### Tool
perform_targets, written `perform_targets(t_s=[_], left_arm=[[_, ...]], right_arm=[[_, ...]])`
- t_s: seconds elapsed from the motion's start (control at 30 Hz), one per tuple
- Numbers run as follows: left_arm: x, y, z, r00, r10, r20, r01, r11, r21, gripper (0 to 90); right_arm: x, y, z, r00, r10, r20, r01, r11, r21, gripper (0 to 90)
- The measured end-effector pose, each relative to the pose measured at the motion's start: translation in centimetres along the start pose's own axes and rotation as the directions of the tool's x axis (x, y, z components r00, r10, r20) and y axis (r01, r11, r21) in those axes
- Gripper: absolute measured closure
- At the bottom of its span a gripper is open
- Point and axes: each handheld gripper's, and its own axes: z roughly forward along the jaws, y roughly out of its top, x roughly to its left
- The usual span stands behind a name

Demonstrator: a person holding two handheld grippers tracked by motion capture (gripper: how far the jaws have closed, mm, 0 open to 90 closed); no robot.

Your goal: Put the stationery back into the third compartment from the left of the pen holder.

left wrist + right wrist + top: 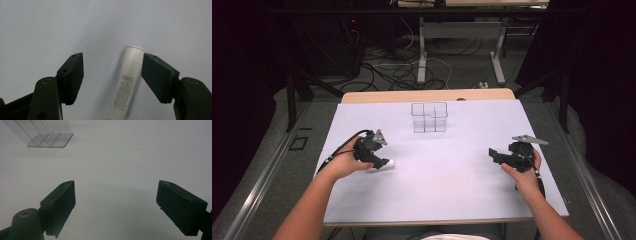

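My left gripper [112, 80] stands spread around the white tube [126, 85] lying on the table nearer me than the clear divided box [429, 117], not yet clamped, while my right gripper [116, 207] gapes empty, so nothing looks boxed yet.

The table [442, 190] is evenly and brightly lit from above, its pale top nearly uniform, while the room around it falls off into near black. The high view is soft and low in detail. Shadows are faint: a dim, diffuse patch lies beside the white tube [126, 85] in the left gripper view. There the tube's small print is blurred. In the right gripper view the table looks washed out, and the clear divided box [42, 133] shows only thin edge lines.
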Motion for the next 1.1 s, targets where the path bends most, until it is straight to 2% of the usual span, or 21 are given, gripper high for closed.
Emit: perform_targets(t_s=[0.1, 0.2, 0.33, 0.47, 0.7, 0.97, 1.1], left_arm=[[0.6, -0.2, 0.1, 0.9997, -0.006, 0.022, 0.006, 1.0000, 0.006, 34.4], [1.0, -0.4, 0.4, 0.9983, -0.026, 0.051, 0.026, 0.9996, -0.007, 36.4], [1.2, -0.4, 0.5, 0.9972, 0.000, 0.075, -0.001, 0.9999, 0.014, 37.9], [1.0, -0.2, 0.5, 0.9927, 0.015, 0.120, -0.018, 0.9995, 0.027, 40.0], [0.6, 0.2, 0.6, 0.9932, 0.036, 0.110, -0.041, 0.9985, 0.037, 45.9], [0.0, 0.4, 1.4, 0.9885, 0.048, 0.143, -0.058, 0.9962, 0.065, 49.2], [-0.2, 0.4, 2.0, 0.9883, 0.057, 0.142, -0.070, 0.9939, 0.086, 51.9]], right_arm=[[-0.1, 0.0, 0.0, 1.0000, -0.004, -0.002, 0.004, 1.000, -0.001, 15.0], [-0.1, -0.1, 0.0, 0.9999, 0.011, 0.001, -0.011, 1.000, 0.003, 15.0], [-0.1, -0.1, -0.1, 1.0000, 0.006, 0.001, -0.006, 1.000, 0.003, 15.0], [-0.1, -0.1, 0.0, 1.0000, 0.008, 0.000, -0.008, 1.000, 0.007, 15.0], [-0.1, -0.1, 0.0, 1.0000, 0.008, -0.005, -0.008, 1.000, 0.009, 15.0], [-0.1, -0.2, 0.1, 0.9999, 0.008, -0.013, -0.007, 1.000, 0.019, 15.0], [-0.1, -0.2, 0.2, 0.9999, 0.005, -0.014, -0.005, 1.000, 0.021, 15.0]])
